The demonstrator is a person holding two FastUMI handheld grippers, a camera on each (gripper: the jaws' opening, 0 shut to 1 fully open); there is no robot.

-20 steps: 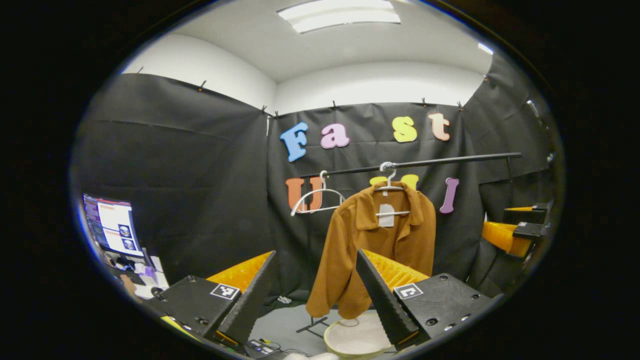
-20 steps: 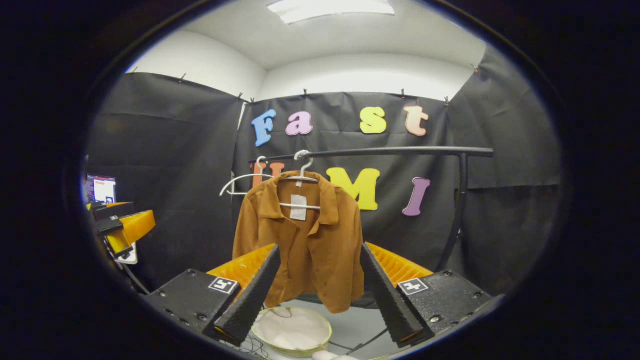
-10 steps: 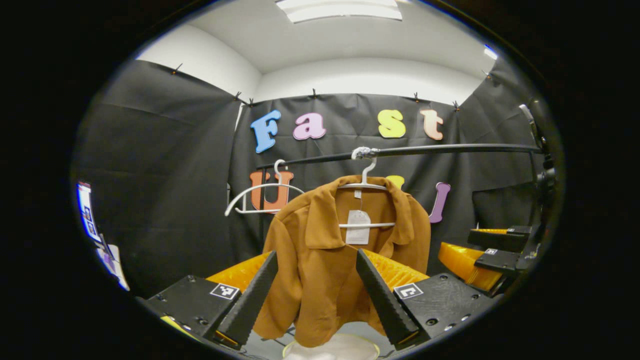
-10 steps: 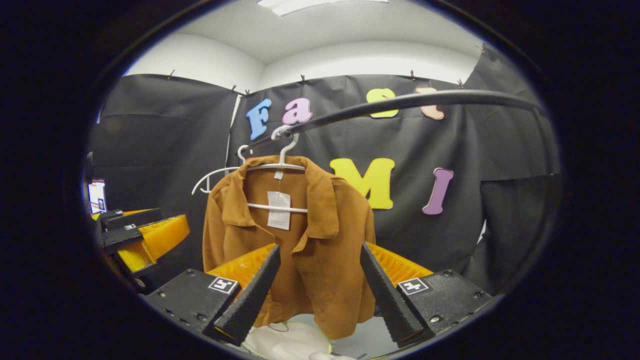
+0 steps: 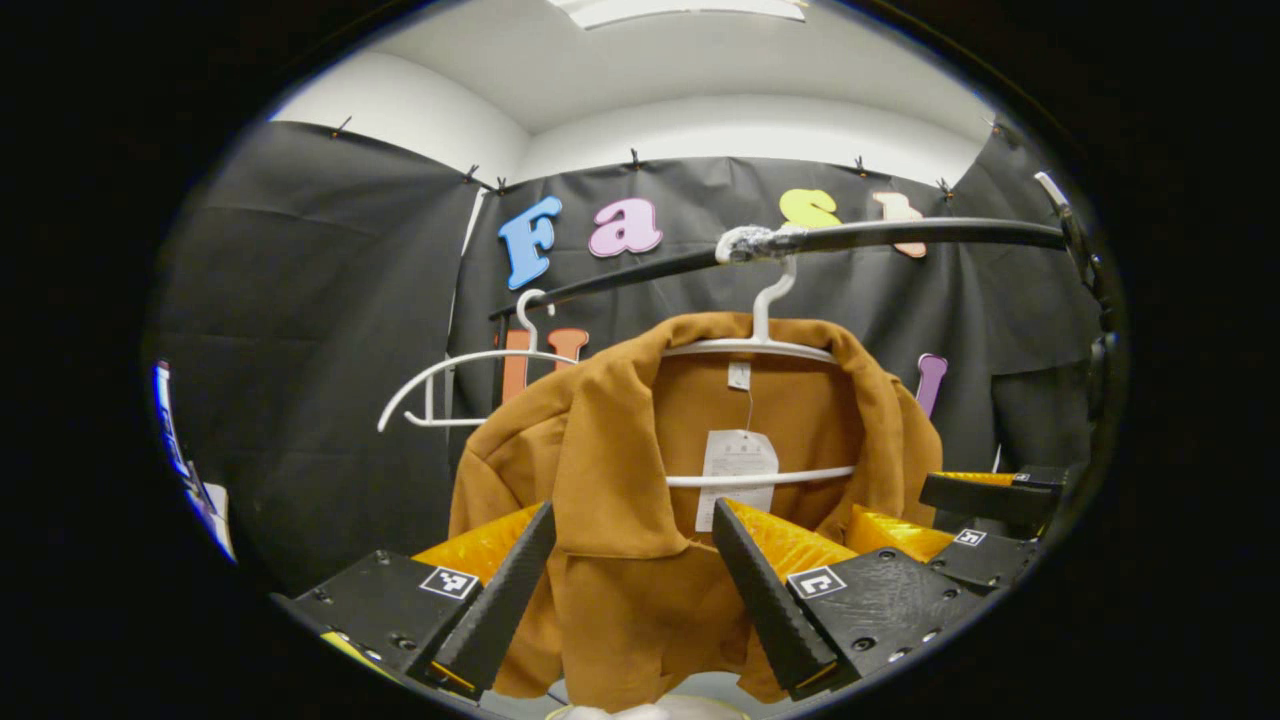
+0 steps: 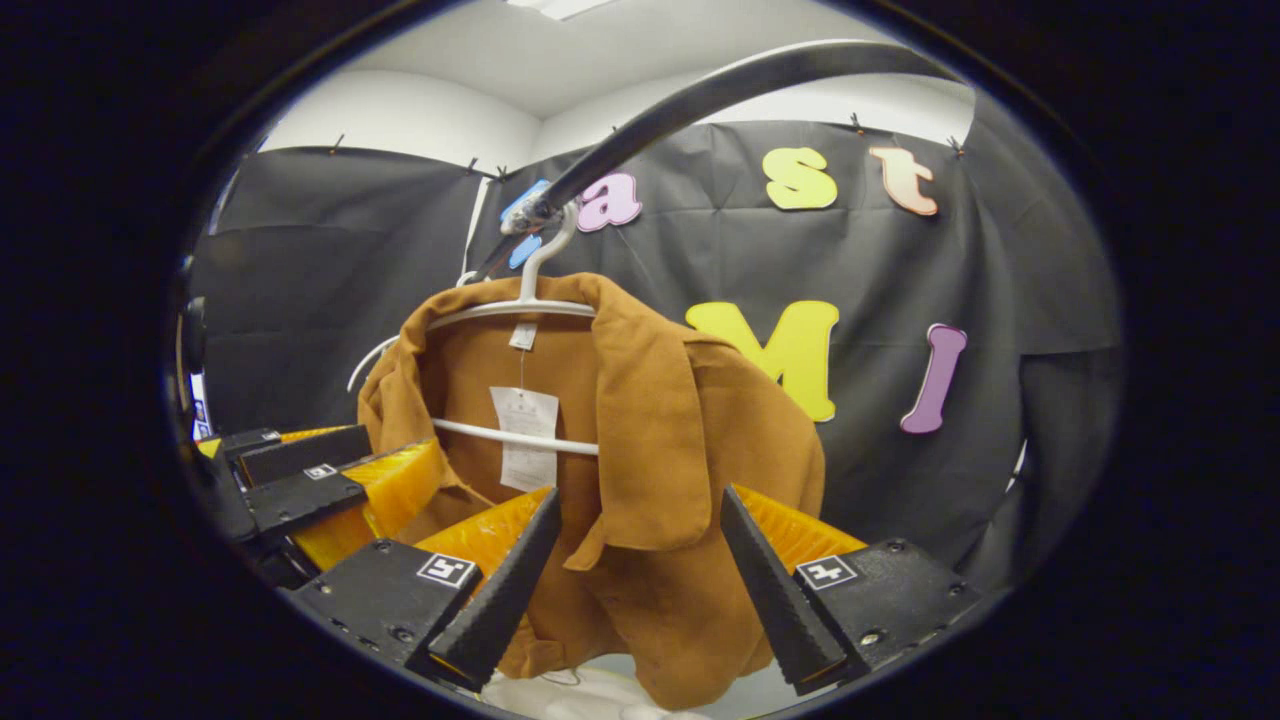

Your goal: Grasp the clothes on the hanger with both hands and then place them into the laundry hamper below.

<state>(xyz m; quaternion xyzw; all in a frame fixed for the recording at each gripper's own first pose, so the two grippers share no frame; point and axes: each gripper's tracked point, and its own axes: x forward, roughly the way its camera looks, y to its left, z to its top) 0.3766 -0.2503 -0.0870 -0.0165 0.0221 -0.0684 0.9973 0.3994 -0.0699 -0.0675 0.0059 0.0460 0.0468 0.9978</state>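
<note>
The brown jacket [image 5: 640, 520] hangs on a white hanger [image 5: 760, 345] from the black rail [image 5: 900, 235]. The left claw [image 5: 632, 590] and the right claw [image 6: 635, 575] are both spread wide, their fingers flanking the jacket front without gripping it.

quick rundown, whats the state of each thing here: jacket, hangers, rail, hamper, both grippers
brown jacket: hanging on its hanger, front open, paper tag dangling inside the collar
white hanger: hooked on the rail, carrying the jacket
second white hanger: hooked on the rail, bare
black rail: level, holding both hangers
hamper: under the jacket, mostly hidden
left gripper: open, at the jacket's left front, not gripping
right gripper: open, at the right front, not gripping
</note>
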